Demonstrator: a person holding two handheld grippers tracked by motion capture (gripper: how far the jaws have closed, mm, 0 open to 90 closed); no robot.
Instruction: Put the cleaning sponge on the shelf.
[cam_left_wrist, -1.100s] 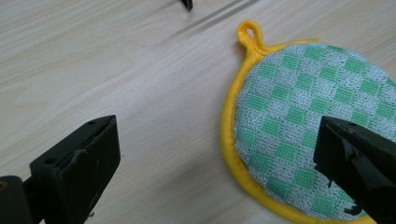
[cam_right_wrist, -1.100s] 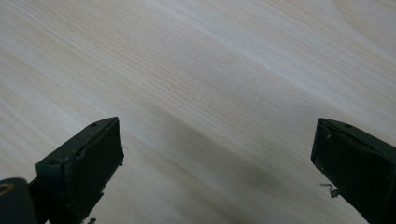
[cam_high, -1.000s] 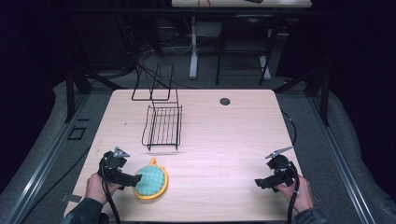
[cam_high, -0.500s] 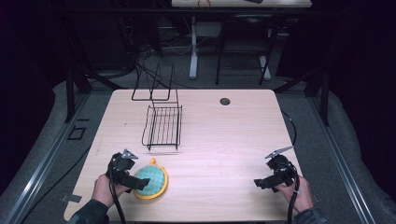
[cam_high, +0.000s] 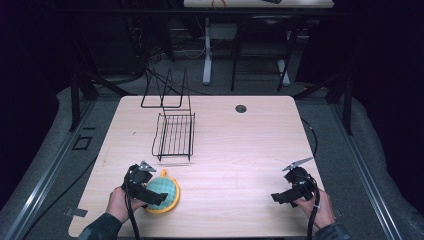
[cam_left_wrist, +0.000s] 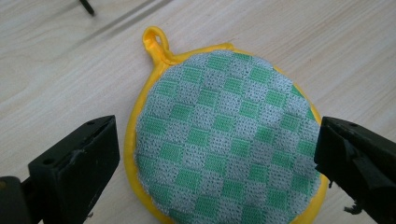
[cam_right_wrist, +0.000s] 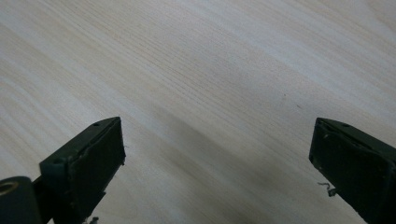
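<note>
Black jaws of the left tool (cam_left_wrist: 217, 154) stand wide apart, one on each side of a round green-and-grey checked potholder (cam_left_wrist: 224, 140) with a yellow rim and loop, which lies flat on the pale wooden table (cam_high: 240, 150) at its near left. At the near right, the right tool (cam_right_wrist: 219, 158) hangs over bare wood, its jaws also spread wide. Farther back on the left stands a black wire rack (cam_high: 174, 135), well apart from the potholder

No readable text, label, brand, number or sign on any visible surface.
</note>
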